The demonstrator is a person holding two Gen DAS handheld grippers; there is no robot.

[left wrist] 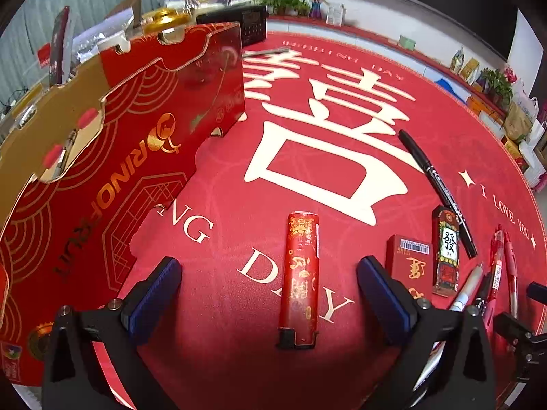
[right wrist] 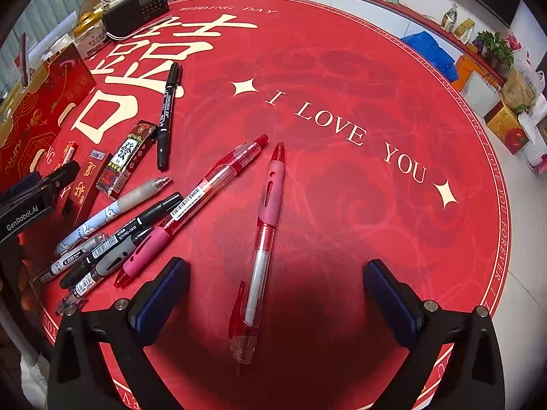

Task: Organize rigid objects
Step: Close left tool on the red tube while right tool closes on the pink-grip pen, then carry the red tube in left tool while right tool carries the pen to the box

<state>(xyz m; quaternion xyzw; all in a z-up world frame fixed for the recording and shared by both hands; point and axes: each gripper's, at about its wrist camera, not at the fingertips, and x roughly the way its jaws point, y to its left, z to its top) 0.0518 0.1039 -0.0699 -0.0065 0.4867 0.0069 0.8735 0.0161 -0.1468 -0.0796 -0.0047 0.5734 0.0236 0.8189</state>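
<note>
Both grippers hang above the red tablecloth (right wrist: 342, 68), jaws apart and empty: the left gripper (left wrist: 268, 297) straddles a red lighter (left wrist: 301, 273), the right gripper (right wrist: 275, 295) a pink-grip pen (right wrist: 265, 235). Each apparently needs lowering, then closing.

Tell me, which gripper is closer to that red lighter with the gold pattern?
Left. The left gripper is open with the red lighter lying right between its fingers. The right gripper is off to the side, open around a red pen with a pink grip.
</note>
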